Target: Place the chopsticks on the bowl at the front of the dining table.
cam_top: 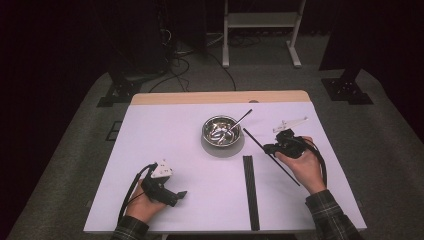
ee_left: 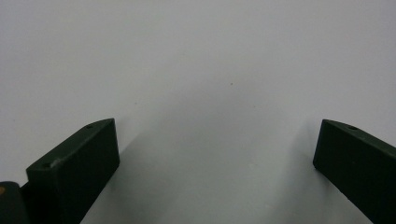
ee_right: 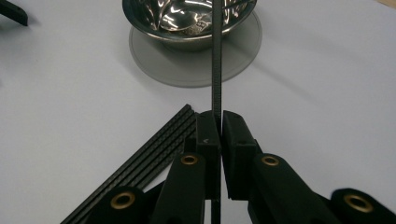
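Right tongs (ee_right: 217, 128) were clamped on a thin black rod (ee_right: 216, 60), which stuck out toward the steel bowl (ee_right: 187, 23). Left tongs (ee_left: 217, 154) sat wide open, nothing between them, over bare bench (ee_left: 196, 70).

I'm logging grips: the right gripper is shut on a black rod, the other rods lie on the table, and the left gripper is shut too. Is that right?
Not quite: the left gripper is open, its jaws standing wide apart with nothing between them, as the left gripper view shows. The rest holds: the right gripper is shut on a black rod, and the other rods lie on the table.
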